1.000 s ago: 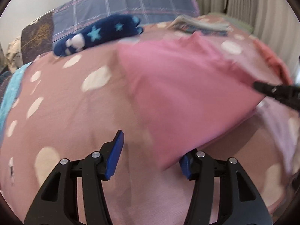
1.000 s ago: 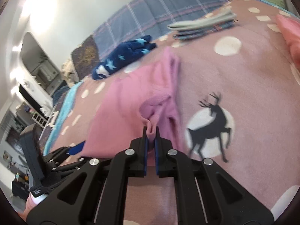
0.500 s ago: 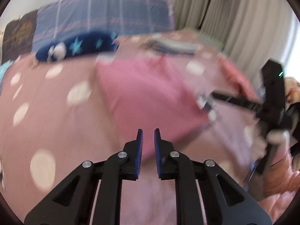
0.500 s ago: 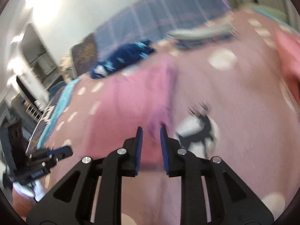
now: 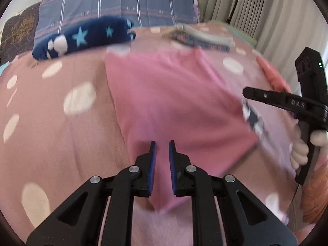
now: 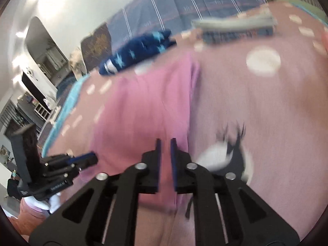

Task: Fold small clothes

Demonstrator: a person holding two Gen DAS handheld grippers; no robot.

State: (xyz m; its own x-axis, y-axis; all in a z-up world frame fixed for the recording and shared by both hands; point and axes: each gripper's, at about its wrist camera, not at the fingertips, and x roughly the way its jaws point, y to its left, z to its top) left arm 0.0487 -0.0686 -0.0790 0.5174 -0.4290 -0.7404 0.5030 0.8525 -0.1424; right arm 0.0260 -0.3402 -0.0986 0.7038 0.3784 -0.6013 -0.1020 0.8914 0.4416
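Observation:
A small pink garment lies folded flat on the pink dotted bedspread; it also shows in the right wrist view. My left gripper hovers over its near edge, jaws nearly closed with a narrow gap and nothing between them. My right gripper hovers over the garment's right near edge, jaws a narrow gap apart and empty. Each gripper shows in the other's view: the right one at the right, the left one at the lower left.
A navy garment with blue stars lies at the back left. A stack of folded clothes sits at the back. An orange-pink cloth lies at the right edge. A plaid pillow and curtains stand behind.
My right gripper let go of the pink garment's edge and lifted away. My left gripper closed from wide open to a narrow gap and moved over the garment. The garment now lies flat.

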